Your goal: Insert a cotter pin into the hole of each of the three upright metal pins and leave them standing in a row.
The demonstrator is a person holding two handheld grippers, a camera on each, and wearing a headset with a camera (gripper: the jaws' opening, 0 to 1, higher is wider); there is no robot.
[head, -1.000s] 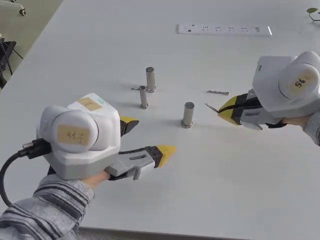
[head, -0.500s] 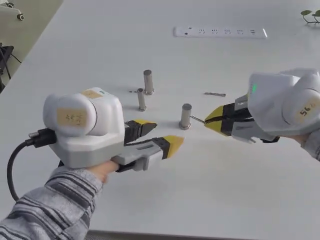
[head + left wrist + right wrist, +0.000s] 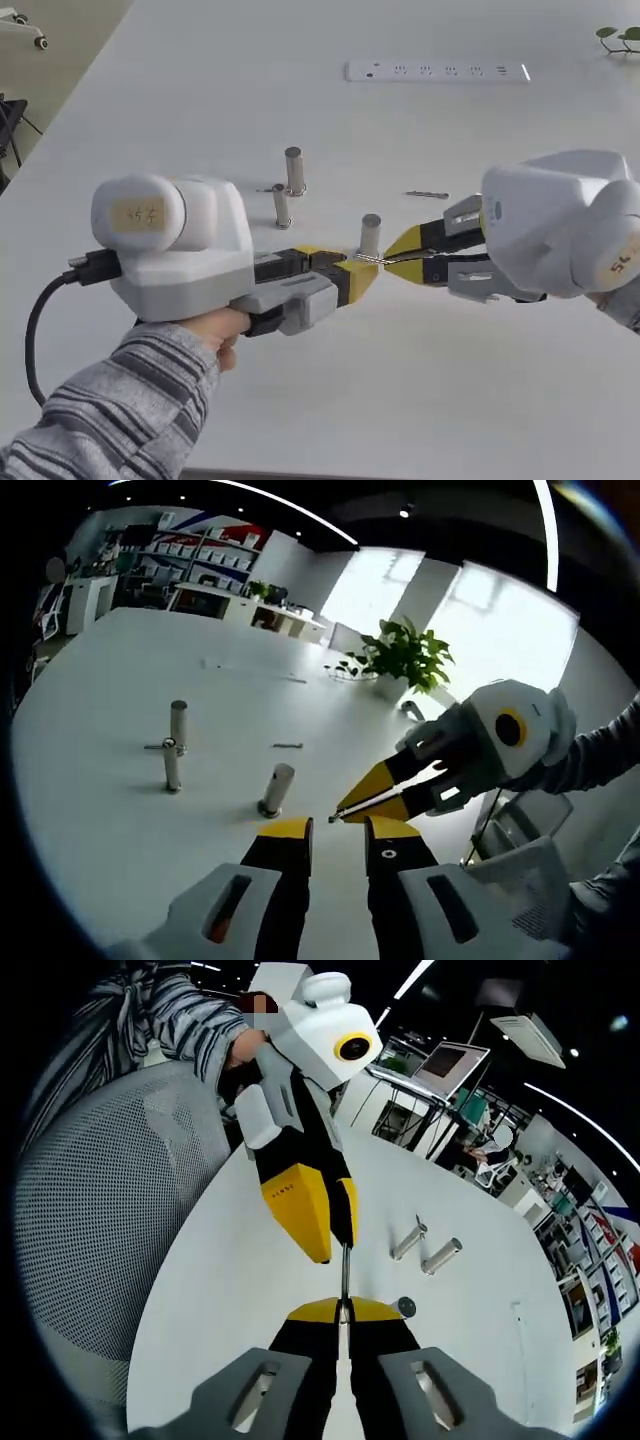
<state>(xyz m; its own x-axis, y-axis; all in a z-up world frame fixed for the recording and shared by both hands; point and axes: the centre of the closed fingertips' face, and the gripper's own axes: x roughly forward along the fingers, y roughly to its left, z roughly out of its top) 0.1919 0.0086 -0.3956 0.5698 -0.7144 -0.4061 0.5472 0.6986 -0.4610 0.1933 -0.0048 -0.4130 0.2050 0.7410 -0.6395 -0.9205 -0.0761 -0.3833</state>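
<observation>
Three upright metal pins stand on the white table: a back one (image 3: 294, 168), a left one (image 3: 282, 204) with a cotter pin crossing its top, and a near one (image 3: 370, 232). My right gripper (image 3: 392, 256) is shut on a thin cotter pin (image 3: 370, 259), which points left just in front of the near pin. My left gripper (image 3: 350, 272) faces it, open by a narrow gap, and the cotter pin's tip (image 3: 333, 819) reaches the mouth of that gap (image 3: 338, 830). In the right gripper view the cotter pin (image 3: 344, 1275) runs from my right gripper (image 3: 343, 1312) up to the left gripper's yellow tips.
A loose cotter pin (image 3: 428, 194) lies on the table right of the metal pins. A white power strip (image 3: 436, 71) lies at the far edge. A potted plant (image 3: 400, 655) stands beyond the table, and a mesh chair back (image 3: 90, 1210) is beside it.
Both grippers have come together in front of the near metal pin. The left jaws have narrowed from wide open. The right gripper has carried its cotter pin leftward to the left gripper's tips.
</observation>
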